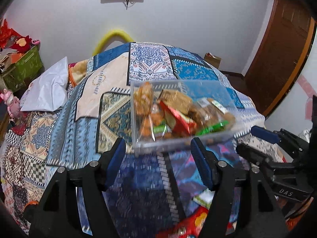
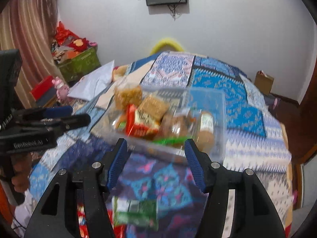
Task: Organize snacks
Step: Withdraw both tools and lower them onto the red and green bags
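A clear plastic box point(image 1: 210, 91) holding several snack packs sits on the patterned bedspread; it also shows in the right wrist view point(image 2: 214, 103). Inside are a red packet point(image 1: 178, 119), brown biscuit packs point(image 1: 176, 97) and a green wrapper point(image 1: 212, 128). My left gripper point(image 1: 158, 144) is open and empty, just short of the box's near wall. My right gripper point(image 2: 156, 146) is open and empty at the box's near edge; it also shows at the right of the left wrist view point(image 1: 255, 138). Loose snacks lie close below: a green-and-white packet point(image 2: 134, 210) and a red packet point(image 1: 190, 224).
The bed point(image 1: 59, 123) fills both views, with a white pillow point(image 1: 47, 91) at its left. A green storage box point(image 1: 25, 65) with red items stands by the wall at left. A brown door point(image 1: 281, 49) is at right, a cardboard box point(image 2: 263, 81) on the floor.
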Available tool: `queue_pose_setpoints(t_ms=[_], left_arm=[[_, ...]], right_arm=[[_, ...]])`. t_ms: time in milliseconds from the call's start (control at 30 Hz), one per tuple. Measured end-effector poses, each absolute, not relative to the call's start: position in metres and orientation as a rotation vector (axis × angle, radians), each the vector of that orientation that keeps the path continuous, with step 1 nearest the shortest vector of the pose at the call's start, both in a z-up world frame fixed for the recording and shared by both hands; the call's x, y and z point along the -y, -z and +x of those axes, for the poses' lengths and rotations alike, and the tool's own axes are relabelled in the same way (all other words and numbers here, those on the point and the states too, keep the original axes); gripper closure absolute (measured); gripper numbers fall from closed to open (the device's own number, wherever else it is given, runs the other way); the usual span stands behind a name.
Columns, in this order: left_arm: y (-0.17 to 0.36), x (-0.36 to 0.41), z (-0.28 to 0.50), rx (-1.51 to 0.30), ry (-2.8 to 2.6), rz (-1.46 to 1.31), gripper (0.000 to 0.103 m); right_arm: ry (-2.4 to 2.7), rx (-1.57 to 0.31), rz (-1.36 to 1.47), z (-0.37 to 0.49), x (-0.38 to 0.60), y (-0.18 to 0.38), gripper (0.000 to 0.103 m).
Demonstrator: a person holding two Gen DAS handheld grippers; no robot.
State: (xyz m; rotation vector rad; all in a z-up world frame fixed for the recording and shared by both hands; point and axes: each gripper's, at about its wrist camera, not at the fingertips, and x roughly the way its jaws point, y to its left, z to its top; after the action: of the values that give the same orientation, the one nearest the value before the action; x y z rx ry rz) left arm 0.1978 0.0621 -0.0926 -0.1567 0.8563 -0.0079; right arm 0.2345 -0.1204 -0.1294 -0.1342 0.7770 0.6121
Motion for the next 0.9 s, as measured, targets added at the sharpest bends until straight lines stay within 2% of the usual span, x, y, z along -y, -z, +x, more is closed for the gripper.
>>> queue_pose_setpoints(t_ms=[33, 67, 367, 833, 900], left_arm=[[0.094, -0.062, 0.192, -0.860, 0.010, -0.156, 0.034], [0.097, -0.061, 0.185, -0.865, 0.012, -0.153, 0.034], [0.130, -0.055, 0.140, -0.933, 0.031, -0.129, 0.034], [0.163, -0.045, 0.122, -0.996, 0.062, -0.135, 0.034], [0.166, -0.043, 0.120, -1.005, 0.070, -0.138, 0.034]], right_arm=[[-0.613, -0.783, -0.131, 0.228, 0.122, 0.134, 0.033], [-0.615, -0.790, -0.133, 0.221, 0.122, 0.140, 0.031], [-0.621, -0.923, -0.177, 0.195, 0.113, 0.192, 0.031], [-0.639, -1.022, -0.131, 0.204, 0.113, 0.223, 0.029], [-0.640, -1.018, -0.122, 0.203, 0.115, 0.223, 0.036]])
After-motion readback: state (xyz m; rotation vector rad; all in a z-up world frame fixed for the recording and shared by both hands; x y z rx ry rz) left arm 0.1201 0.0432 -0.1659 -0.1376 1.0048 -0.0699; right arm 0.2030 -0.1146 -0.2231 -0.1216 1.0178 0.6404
